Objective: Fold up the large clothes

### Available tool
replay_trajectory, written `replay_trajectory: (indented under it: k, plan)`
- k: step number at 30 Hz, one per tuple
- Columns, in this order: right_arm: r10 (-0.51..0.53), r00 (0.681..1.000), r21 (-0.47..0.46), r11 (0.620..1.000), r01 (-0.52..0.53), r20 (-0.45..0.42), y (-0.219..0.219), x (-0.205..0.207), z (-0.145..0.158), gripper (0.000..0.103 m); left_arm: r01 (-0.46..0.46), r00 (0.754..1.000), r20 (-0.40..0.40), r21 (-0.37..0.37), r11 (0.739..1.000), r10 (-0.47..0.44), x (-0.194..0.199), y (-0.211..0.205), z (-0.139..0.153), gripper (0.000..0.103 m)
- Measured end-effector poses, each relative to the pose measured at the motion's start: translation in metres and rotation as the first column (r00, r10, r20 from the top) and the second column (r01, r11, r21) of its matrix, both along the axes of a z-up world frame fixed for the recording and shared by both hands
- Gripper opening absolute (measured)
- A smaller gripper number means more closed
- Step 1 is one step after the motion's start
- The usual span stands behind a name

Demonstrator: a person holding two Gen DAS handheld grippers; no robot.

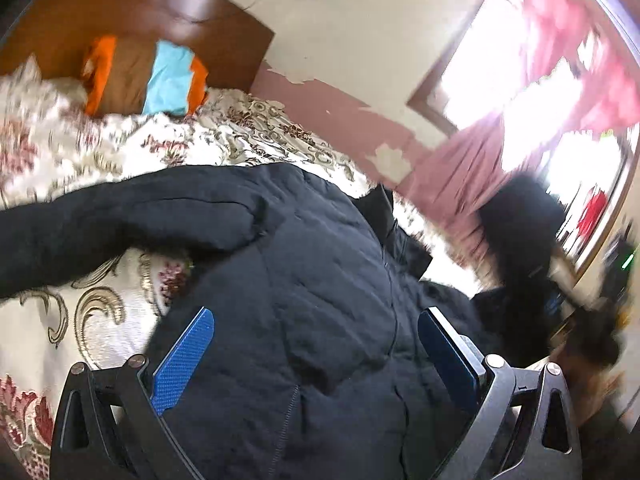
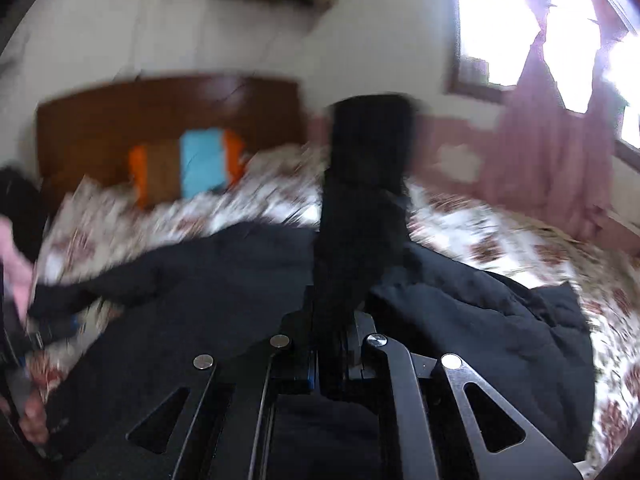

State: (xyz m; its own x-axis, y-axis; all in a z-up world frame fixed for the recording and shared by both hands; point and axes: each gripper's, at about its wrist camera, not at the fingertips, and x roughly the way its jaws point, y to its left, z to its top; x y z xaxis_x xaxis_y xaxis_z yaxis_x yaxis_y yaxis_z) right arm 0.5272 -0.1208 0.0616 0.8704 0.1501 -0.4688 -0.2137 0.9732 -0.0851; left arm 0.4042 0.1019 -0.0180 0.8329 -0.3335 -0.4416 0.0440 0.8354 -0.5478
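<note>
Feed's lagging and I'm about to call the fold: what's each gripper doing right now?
Left gripper: open, holding nothing, over the dark jacket.
Right gripper: shut on the jacket sleeve, lifted above the bed.

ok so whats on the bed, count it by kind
dark jacket: 1, its sleeve pinched in the shut right tool
striped pillow by the headboard: 1
flowered bedspread: 1
total: 3
the open left tool hangs over the jacket, holding nothing
</note>
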Motion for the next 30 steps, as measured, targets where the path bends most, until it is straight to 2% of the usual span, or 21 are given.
replay_trajectory:
  k: [2,4,6,8,11,13,15,20,22,23,24,25,26,27,28,30]
  plan:
    - [0.067,0.995,-0.061,0.996,-0.072,-0.072,0.032,0.002,-0.027,0.009,-0.001,1.0,0.0,-0.049,0.999,0.001,0.002,0.015,-0.006,0.103]
    - [0.13,0.979,-0.096,0.985,-0.147,-0.158,0.053,0.003,-0.049,0.018,0.0,1.0,-0.008,-0.091,0.996,0.0,0.006,0.024,-0.011,0.103]
    - [0.173,0.956,-0.124,0.971,-0.207,-0.237,0.074,0.005,-0.071,0.043,0.017,0.999,-0.031,-0.159,0.987,-0.022,0.013,0.033,-0.02,0.103]
    - [0.204,0.936,-0.144,0.957,-0.253,-0.288,0.079,-0.002,-0.086,0.055,0.028,0.998,-0.048,-0.218,0.976,-0.04,0.02,0.039,-0.03,0.103]
    - [0.234,0.921,-0.161,0.942,-0.294,-0.311,0.075,-0.025,-0.096,0.063,0.07,0.993,-0.071,-0.318,0.945,-0.097,0.037,0.038,-0.045,0.103]
    - [0.239,0.915,-0.154,0.941,-0.301,-0.326,0.06,-0.049,-0.095,0.065,0.078,0.989,-0.086,-0.378,0.923,-0.118,0.045,0.033,-0.054,0.103]
    - [0.227,0.914,-0.147,0.946,-0.288,-0.335,0.039,-0.07,-0.091,0.065,0.073,0.986,-0.115,-0.38,0.922,-0.125,0.05,0.024,-0.058,0.103]
    - [0.116,0.941,-0.162,0.971,-0.174,-0.318,-0.018,-0.103,-0.073,0.065,0.018,0.983,-0.17,-0.274,0.962,-0.066,0.061,-0.005,-0.058,0.101]
    - [0.033,0.962,-0.186,0.979,-0.086,-0.27,-0.048,-0.118,-0.065,0.065,-0.038,0.992,-0.124,-0.231,0.972,0.009,0.056,-0.015,-0.05,0.084]
    - [-0.001,0.969,-0.183,0.982,-0.046,-0.249,-0.061,-0.122,-0.061,0.065,-0.022,0.995,-0.099,-0.23,0.973,0.0,0.057,-0.019,-0.046,0.055]
    - [-0.021,0.971,-0.174,0.985,-0.022,-0.239,-0.069,-0.121,-0.059,0.065,0.009,0.996,-0.08,-0.214,0.977,-0.026,0.06,-0.028,-0.042,0.034]
    - [-0.048,0.972,-0.131,0.991,0.018,-0.229,-0.086,-0.125,-0.054,0.065,0.011,0.997,-0.076,-0.161,0.987,-0.024,0.061,-0.037,-0.038,0.029]
    - [-0.054,0.972,-0.101,0.994,0.031,-0.23,-0.092,-0.123,-0.052,0.065,0.003,0.999,-0.049,-0.083,0.997,-0.007,0.058,-0.046,-0.033,0.016]
    - [-0.067,0.97,-0.032,0.998,0.061,-0.235,-0.106,-0.12,-0.048,0.065,0.003,1.0,-0.017,-0.027,1.0,-0.003,0.057,-0.051,-0.027,0.006]
    - [-0.079,0.968,0.002,0.997,0.082,-0.239,-0.113,-0.119,-0.046,0.065,0.001,1.0,0.016,0.022,1.0,-0.001,0.054,-0.057,-0.021,0.006]
    - [-0.095,0.965,0.046,0.993,0.109,-0.243,-0.121,-0.112,-0.046,0.065,-0.017,0.997,0.076,0.058,0.998,0.013,0.051,-0.057,-0.01,0.005]
